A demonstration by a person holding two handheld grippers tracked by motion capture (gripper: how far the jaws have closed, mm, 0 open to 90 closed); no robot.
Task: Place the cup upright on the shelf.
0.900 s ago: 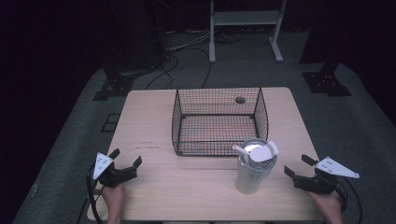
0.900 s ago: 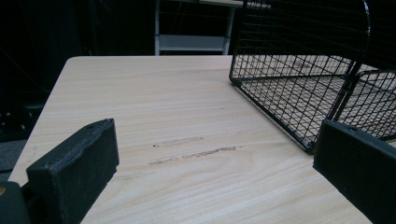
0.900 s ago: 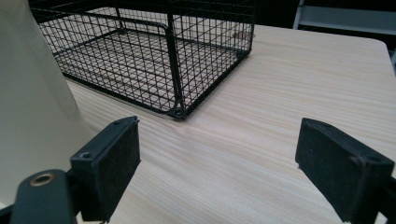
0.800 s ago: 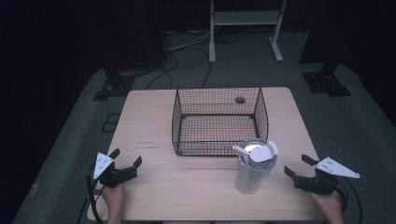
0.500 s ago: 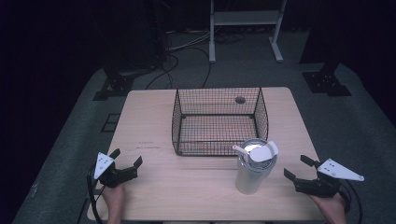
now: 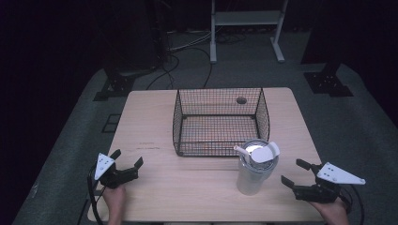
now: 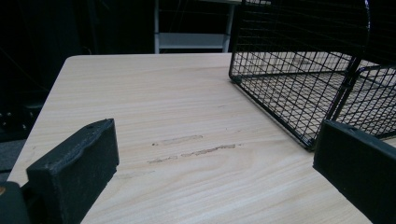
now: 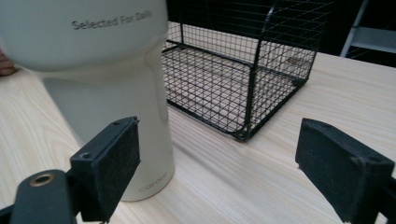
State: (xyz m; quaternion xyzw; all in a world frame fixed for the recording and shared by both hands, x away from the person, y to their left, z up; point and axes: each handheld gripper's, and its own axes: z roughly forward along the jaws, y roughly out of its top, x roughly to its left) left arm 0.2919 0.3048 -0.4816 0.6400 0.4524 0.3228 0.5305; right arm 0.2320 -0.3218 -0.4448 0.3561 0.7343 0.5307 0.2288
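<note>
High view overhead, far — claw views low, near; all share basket (image 6: 218, 122).

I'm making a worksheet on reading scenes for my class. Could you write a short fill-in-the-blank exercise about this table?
1. The tumbler stands on the table just in front of the wire ____.
2. The gripper nearest the tumbler is the ____ gripper.
3. The fingers of the left gripper are ____, with nothing between them.
4. A white ____ sticks out of the tumbler's lid.

Missing words: basket; right; open; straw
</note>
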